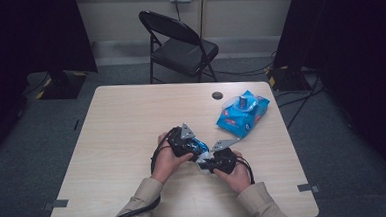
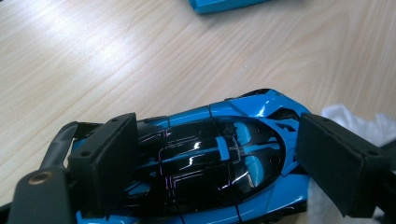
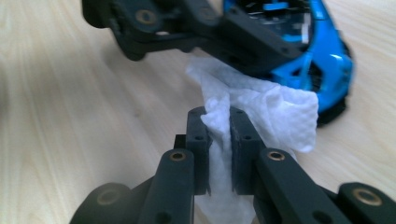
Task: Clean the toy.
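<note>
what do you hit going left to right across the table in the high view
left gripper with the blue toy car between its pads → right gripper shut on a white tissue → blue packet farther back to the right

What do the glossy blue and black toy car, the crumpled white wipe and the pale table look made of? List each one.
Blue and black toy car: glossy painted metal or hard plastic, unclear which; sharp highlights on the roof.
White wipe: soft dimpled paper or nonwoven tissue, matte, creased where the right gripper pinches it.
Table: light woodgrain laminate, likely; faint sheen.
</note>
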Motion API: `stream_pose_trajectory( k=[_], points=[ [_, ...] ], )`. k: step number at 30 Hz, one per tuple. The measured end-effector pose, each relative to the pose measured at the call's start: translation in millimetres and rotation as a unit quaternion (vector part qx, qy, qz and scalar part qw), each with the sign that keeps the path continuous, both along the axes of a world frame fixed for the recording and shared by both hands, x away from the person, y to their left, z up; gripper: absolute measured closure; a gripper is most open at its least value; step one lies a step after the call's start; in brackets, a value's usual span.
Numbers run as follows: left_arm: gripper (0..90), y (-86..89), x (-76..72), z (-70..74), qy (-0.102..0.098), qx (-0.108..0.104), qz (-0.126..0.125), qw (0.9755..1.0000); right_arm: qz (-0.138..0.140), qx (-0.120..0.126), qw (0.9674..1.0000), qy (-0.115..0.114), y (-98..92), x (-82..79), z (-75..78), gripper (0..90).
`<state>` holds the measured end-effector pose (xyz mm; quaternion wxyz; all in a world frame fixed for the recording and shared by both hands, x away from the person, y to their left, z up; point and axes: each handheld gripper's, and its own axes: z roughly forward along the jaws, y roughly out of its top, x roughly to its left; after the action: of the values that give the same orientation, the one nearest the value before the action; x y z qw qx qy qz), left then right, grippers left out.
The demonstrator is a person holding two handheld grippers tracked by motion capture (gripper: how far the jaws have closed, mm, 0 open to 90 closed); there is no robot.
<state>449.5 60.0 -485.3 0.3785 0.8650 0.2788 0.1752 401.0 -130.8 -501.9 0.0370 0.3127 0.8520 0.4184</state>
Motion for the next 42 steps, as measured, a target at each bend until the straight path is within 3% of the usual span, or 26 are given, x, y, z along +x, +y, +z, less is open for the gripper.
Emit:
stream_pose_trajectory(
  k=[6, 12, 15, 18, 22, 27, 34, 42],
  points=[
    [13.8, 0.0, -0.9, -0.8, 0.000, -0.005, 0.002, 1.0000, 0.017, 0.005, 0.9998, 0.001, 8.1, -2.8, -0.6, 81.0],
    [13.8, 0.1, -0.9, -0.9, 0.000, -0.006, 0.001, 1.0000, 0.017, 0.005, 0.9998, 0.005, -0.6, -4.1, 3.3, 81.0],
    [13.8, 0.0, -0.7, -0.7, 0.000, -0.005, 0.001, 1.0000, -0.003, -0.008, 1.0000, 0.001, -13.5, -2.7, 8.1, 81.1],
    [13.8, 0.0, -0.7, -0.7, 0.000, -0.005, 0.001, 1.0000, -0.029, 0.006, 0.9996, -0.001, -31.0, 0.0, 13.0, 81.1],
    [13.8, -0.1, -0.9, -0.8, 0.000, -0.005, 0.002, 1.0000, -0.075, 0.029, 0.9966, -0.014, -52.7, 6.1, 20.0, 80.9],
    [13.8, 0.0, -0.7, -0.7, 0.000, -0.005, 0.001, 1.0000, -0.103, 0.026, 0.9941, -0.023, -61.4, 16.2, 19.7, 80.8],
    [13.9, 0.2, -1.2, -1.0, -0.001, -0.005, 0.001, 1.0000, -0.125, 0.016, 0.9920, -0.010, -54.8, 32.0, 5.7, 80.6],
    [13.9, -0.1, -1.5, -1.0, -0.002, -0.006, 0.001, 1.0000, -0.104, 0.008, 0.9944, -0.015, -34.5, 33.7, -2.3, 80.1]
  ],
)
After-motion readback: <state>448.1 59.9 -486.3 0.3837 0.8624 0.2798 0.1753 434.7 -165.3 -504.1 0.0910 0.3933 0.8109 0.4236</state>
